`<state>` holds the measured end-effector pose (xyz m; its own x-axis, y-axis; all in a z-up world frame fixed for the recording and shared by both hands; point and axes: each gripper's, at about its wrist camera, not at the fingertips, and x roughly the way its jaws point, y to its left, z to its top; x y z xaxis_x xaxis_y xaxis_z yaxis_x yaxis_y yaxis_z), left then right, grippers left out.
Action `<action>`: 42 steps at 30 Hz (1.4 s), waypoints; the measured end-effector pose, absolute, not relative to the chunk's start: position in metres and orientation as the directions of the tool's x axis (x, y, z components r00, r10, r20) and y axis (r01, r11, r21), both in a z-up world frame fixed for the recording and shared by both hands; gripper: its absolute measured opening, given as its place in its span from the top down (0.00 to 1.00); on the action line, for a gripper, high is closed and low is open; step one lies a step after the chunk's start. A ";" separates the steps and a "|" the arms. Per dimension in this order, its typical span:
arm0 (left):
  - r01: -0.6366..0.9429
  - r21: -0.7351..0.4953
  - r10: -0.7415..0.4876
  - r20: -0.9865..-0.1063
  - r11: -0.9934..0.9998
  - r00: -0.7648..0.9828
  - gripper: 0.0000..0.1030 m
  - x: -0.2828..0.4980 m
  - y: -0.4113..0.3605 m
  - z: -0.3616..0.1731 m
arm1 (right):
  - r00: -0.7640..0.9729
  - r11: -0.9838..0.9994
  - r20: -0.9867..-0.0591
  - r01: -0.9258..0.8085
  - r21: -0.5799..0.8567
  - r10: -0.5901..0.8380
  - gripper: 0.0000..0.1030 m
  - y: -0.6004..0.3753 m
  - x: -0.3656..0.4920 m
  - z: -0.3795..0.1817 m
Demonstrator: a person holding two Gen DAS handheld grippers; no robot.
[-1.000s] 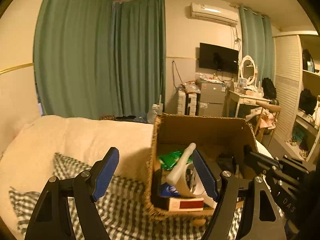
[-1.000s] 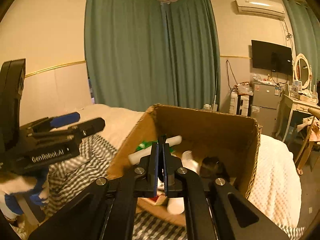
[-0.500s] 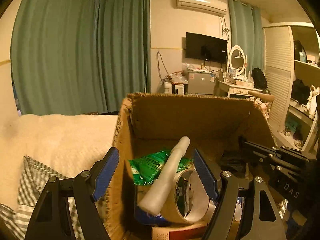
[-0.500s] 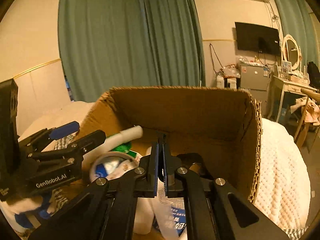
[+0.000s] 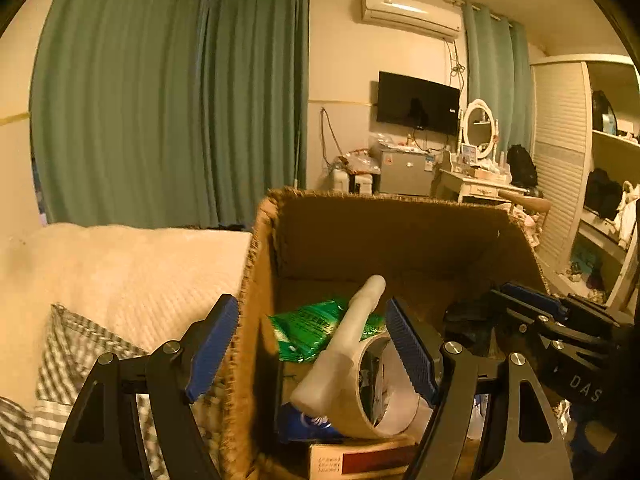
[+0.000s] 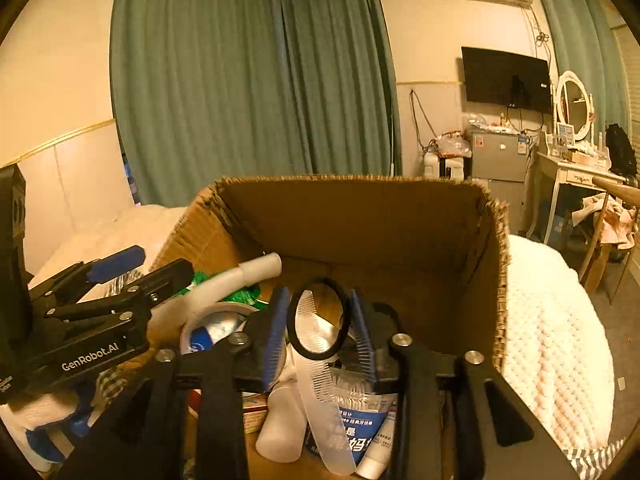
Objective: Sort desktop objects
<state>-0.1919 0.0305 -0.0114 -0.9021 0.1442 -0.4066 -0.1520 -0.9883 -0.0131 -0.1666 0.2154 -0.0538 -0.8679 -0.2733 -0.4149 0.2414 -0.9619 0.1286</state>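
A cardboard box [image 6: 420, 216] is sitting on a cream quilted blanket [image 6: 556, 336] beside a grey checked cloth [image 5: 60, 364]; teal curtains [image 6: 248, 80], a wall television [image 6: 506, 78] and an air conditioner [image 5: 412, 14] are filling the room behind. The right gripper [image 6: 320, 332] is hanging spread open over the box, a black hair tie [image 6: 318, 320] sitting between its blue pads, contact unclear; below are lying a clear comb [image 6: 320, 380] and a blue packet [image 6: 352, 428] with Chinese print. The left gripper [image 5: 312, 348] is gaping wide across the box's left wall, empty; its body is reading "GenRobot.AI". Inside are resting a tape roll [image 5: 380, 392], a white tube [image 5: 344, 344] and a green packet [image 5: 312, 328].
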 end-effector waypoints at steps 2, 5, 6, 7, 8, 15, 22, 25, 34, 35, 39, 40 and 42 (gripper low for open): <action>-0.141 -0.019 0.137 -0.397 -0.990 -0.908 0.24 -0.182 0.028 -0.004 | -0.870 -0.958 -0.402 0.249 0.140 -0.285 0.58 0.215 -0.158 -0.048; -0.133 -0.017 0.129 -0.385 -0.991 -0.914 0.23 -0.168 0.027 0.006 | -0.878 -0.959 -0.386 0.253 0.130 -0.284 0.56 0.212 -0.146 -0.039; -0.132 -0.016 0.128 -0.381 -0.991 -0.916 0.23 -0.163 0.026 0.009 | -0.879 -0.958 -0.382 0.256 0.130 -0.286 0.55 0.211 -0.143 -0.037; -0.131 -0.015 0.127 -0.378 -0.991 -0.917 0.23 -0.161 0.026 0.012 | -0.880 -0.957 -0.378 0.259 0.130 -0.289 0.51 0.210 -0.138 -0.034; -0.130 -0.012 0.125 -0.375 -0.991 -0.918 0.23 -0.155 0.026 0.014 | -0.882 -0.957 -0.373 0.260 0.129 -0.289 0.49 0.210 -0.134 -0.032; -0.106 -0.015 0.104 -0.384 -0.994 -0.917 0.21 -0.133 0.021 0.020 | -0.877 -0.957 -0.384 0.258 0.133 -0.289 0.48 0.208 -0.109 -0.030; -0.097 -0.037 0.104 -0.379 -0.995 -0.919 0.07 -0.095 0.010 0.026 | -0.902 -0.966 -0.348 0.233 0.111 -0.257 0.32 0.204 -0.074 -0.026; -0.103 -0.026 0.105 -0.387 -0.994 -0.916 0.04 -0.083 0.009 0.028 | -0.907 -0.969 -0.343 0.222 0.105 -0.245 0.24 0.203 -0.055 -0.025; -0.117 -0.032 0.120 -0.399 -0.993 -0.909 0.00 -0.044 0.009 0.012 | -0.897 -0.979 -0.394 0.168 0.113 -0.199 0.15 0.221 -0.010 -0.044; -0.112 -0.032 0.115 -0.400 -0.993 -0.909 0.00 -0.040 0.009 0.009 | -0.896 -0.980 -0.398 0.165 0.110 -0.195 0.15 0.221 -0.005 -0.046; -0.093 -0.037 0.100 -0.423 -0.995 -0.901 0.00 -0.026 0.008 -0.008 | -0.886 -0.978 -0.417 0.168 0.121 -0.203 0.13 0.218 0.011 -0.057; -0.087 -0.038 0.095 -0.430 -0.995 -0.898 0.00 -0.024 0.006 -0.012 | -0.884 -0.979 -0.421 0.170 0.116 -0.203 0.12 0.215 0.015 -0.060; -0.071 -0.044 0.083 -0.448 -0.996 -0.890 0.00 -0.021 0.003 -0.020 | -0.882 -0.979 -0.425 0.176 0.105 -0.204 0.12 0.209 0.020 -0.063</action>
